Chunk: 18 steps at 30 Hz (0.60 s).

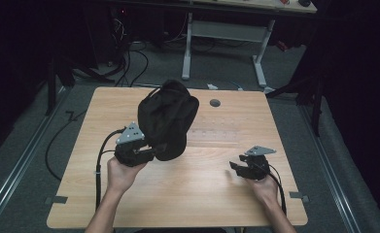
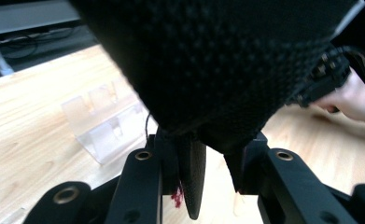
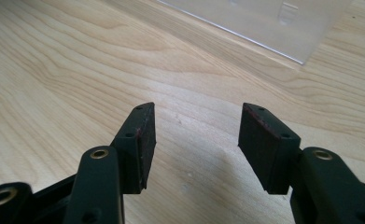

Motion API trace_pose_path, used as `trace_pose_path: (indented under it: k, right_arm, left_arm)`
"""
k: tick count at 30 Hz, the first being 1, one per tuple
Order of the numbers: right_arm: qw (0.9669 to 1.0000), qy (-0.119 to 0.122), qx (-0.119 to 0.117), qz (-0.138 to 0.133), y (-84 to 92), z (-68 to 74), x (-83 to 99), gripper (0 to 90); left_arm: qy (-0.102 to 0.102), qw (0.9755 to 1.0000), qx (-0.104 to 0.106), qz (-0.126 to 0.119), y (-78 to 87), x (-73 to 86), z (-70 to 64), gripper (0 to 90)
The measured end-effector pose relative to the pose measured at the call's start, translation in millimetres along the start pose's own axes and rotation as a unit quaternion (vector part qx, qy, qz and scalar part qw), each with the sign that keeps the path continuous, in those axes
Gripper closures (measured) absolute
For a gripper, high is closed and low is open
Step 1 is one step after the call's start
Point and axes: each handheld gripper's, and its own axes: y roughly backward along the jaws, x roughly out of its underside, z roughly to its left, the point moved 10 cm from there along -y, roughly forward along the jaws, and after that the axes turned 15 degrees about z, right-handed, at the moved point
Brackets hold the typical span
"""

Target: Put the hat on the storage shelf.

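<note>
Holding the black bag (image 1: pixel 167 120) above the table's (image 1: pixel 187 194) middle, your left gripper (image 1: pixel 138 154) pinches only its lower edge; the fabric may slip free. Your right gripper (image 1: pixel 242 167) rests near-right, wide apart, empty.
</note>
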Motion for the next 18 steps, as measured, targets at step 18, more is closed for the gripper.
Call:
trace_pose_path:
  k: [18]
  right_arm:
    - [0.9994, -0.018, 0.026, -0.014, -16.2, -2.3, 9.5, 42.3]
  left_arm:
    - [0.014, 0.9973, -0.057, -0.043, -9.4, -25.4, 27.0, 68.9]
